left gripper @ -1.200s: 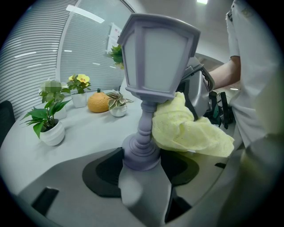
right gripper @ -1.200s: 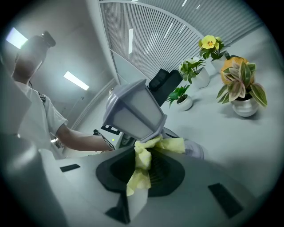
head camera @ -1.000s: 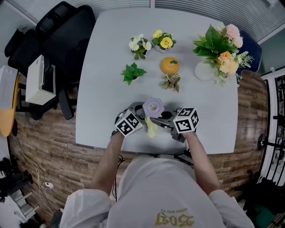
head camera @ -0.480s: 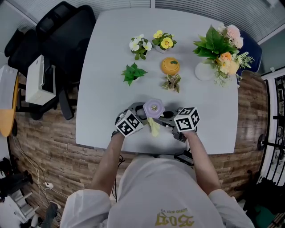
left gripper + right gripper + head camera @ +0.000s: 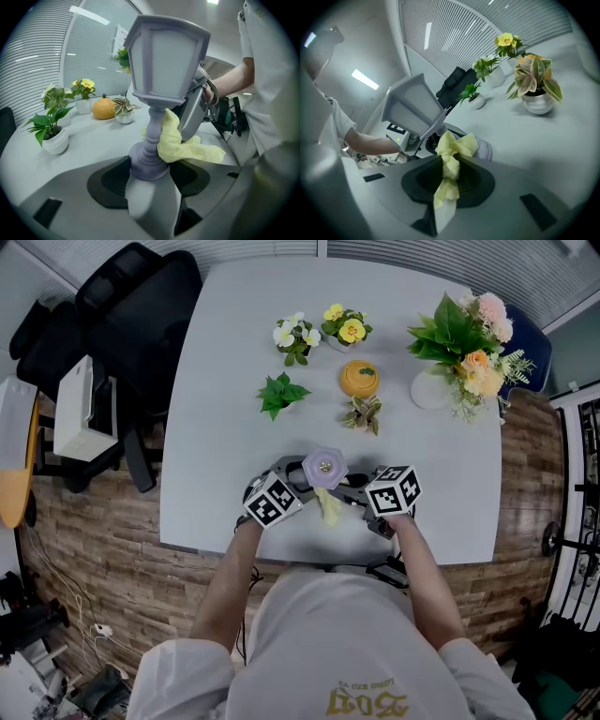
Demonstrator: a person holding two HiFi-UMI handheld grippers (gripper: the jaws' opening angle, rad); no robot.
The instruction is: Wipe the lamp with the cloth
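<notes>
Jaws of the left gripper [image 5: 149, 165] are closed on the round foot of the lamp [image 5: 161, 61], holding it upright with its lantern head rising straight ahead of them. Whether the foot rests on the surface [image 5: 225, 371] I cannot tell. Jaws of the right gripper [image 5: 446, 174] are pinched together on the yellow cloth [image 5: 451, 149]. A bunched end sticks out past their tips and presses against the lamp's slim stem, just under the lantern head, while a loose tail hangs back between them.

The wipe looks to be under way, since cloth and stem are touching. No mark shows which parts have already been covered. By my reading the lantern panels, its roof and the foot inside the left jaws may all need a pass. Potted plants [image 5: 51, 126] stand well beyond both pairs of jaws.
</notes>
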